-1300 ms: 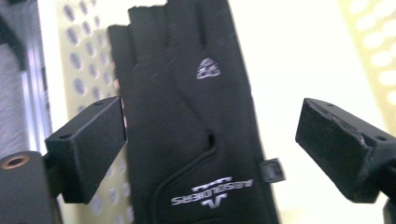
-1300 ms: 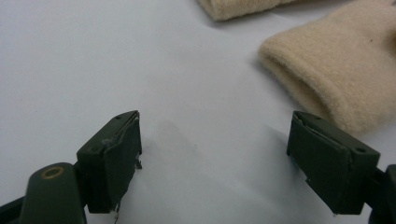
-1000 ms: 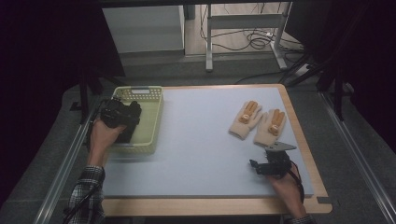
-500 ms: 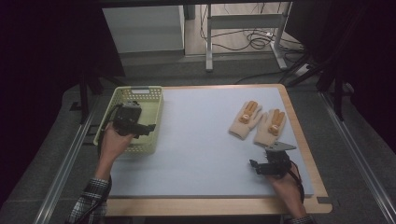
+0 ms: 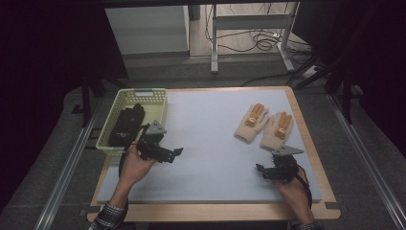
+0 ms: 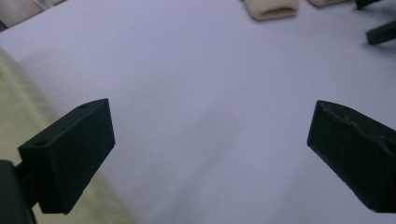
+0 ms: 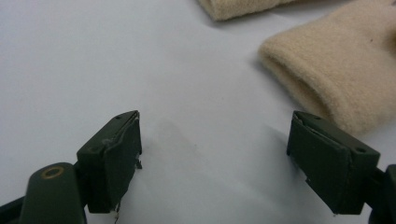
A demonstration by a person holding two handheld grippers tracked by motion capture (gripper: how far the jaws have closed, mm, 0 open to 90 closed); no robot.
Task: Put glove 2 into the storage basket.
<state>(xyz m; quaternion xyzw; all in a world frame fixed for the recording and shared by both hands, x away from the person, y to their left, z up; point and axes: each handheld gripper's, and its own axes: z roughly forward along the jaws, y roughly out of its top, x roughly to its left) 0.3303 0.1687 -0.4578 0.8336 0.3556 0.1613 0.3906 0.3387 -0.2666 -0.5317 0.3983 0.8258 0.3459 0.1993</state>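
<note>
Beside the basket [image 5: 125, 144], where the black glove [image 5: 125, 125] now lies released, my left gripper [image 5: 168, 154] has withdrawn with jaws spread, while my right gripper [image 5: 266, 170], also spread, waits near the beige gloves [image 5: 264, 125] on the counter [image 5: 210, 143].

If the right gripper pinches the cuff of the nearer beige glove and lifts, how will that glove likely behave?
Probably floppy: the nearer beige glove looks like soft fleece and lies flat, so it should drape from the open right gripper. Likely light, given its thin profile. The fuzzy surface should grip rather than slip, and it cannot roll.
</note>
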